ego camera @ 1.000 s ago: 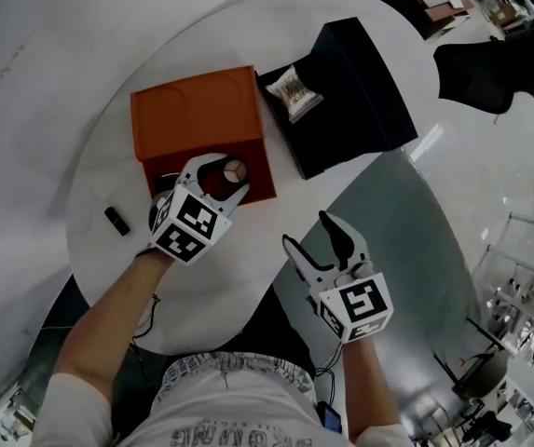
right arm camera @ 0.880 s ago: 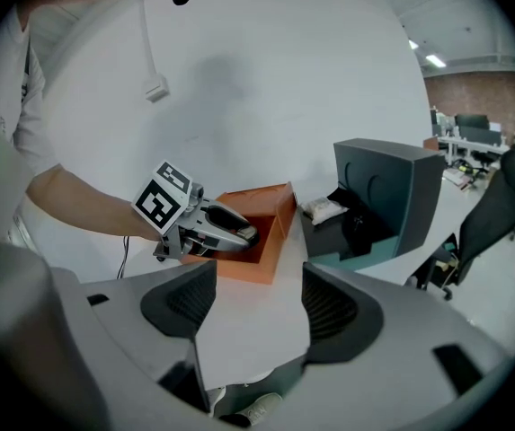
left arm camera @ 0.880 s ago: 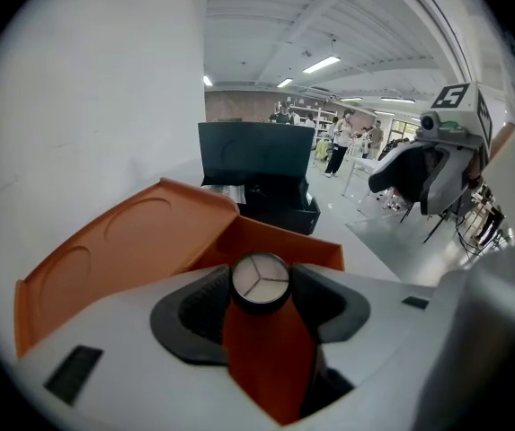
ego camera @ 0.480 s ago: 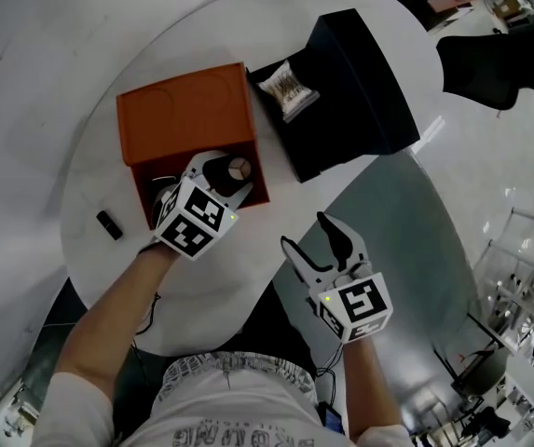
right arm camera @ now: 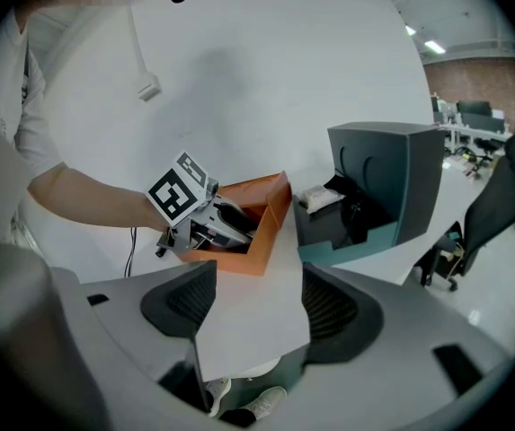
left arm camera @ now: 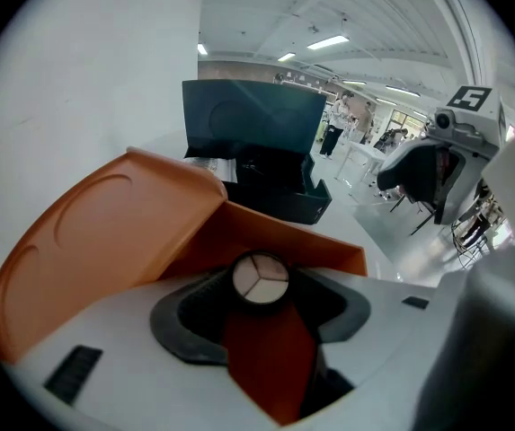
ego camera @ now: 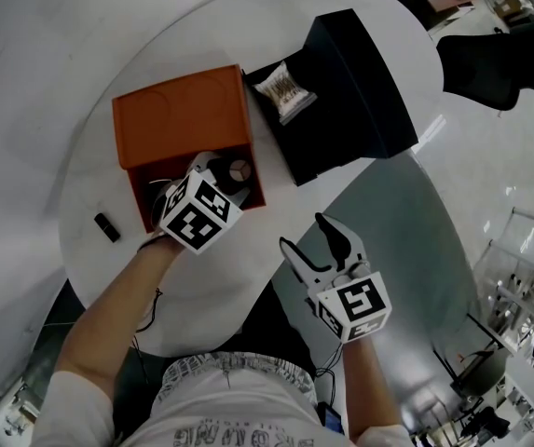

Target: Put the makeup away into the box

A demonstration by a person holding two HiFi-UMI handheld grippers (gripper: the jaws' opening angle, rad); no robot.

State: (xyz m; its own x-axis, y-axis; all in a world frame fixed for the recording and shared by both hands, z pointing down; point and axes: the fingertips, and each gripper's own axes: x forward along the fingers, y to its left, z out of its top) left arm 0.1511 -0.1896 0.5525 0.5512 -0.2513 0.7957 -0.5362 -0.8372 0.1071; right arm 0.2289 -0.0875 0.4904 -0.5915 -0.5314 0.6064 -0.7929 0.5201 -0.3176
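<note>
My left gripper (ego camera: 222,173) is shut on a dark red makeup bottle (ego camera: 239,169) with a pale round cap (left arm camera: 259,279). It holds the bottle down inside the open orange box (ego camera: 259,192), whose lid (ego camera: 178,115) lies folded back. In the left gripper view the bottle (left arm camera: 270,357) lies lengthwise between the dark pads (left arm camera: 185,317), cap pointing at the box's far wall (left arm camera: 329,250). My right gripper (ego camera: 318,240) hangs open and empty over the table's near edge. The right gripper view shows its jaws (right arm camera: 250,308) spread over bare tabletop, with the left gripper (right arm camera: 210,224) in the orange box (right arm camera: 273,212) beyond.
An open black box (ego camera: 350,91) with a small wrapped packet (ego camera: 283,89) stands right of the orange box. A small black object (ego camera: 106,226) lies on the white round table (ego camera: 211,287) at left. Shiny floor and office chairs lie beyond the table.
My left gripper has sunk with the bottle deeper into the orange box and tipped more steeply down. The right gripper has stayed put.
</note>
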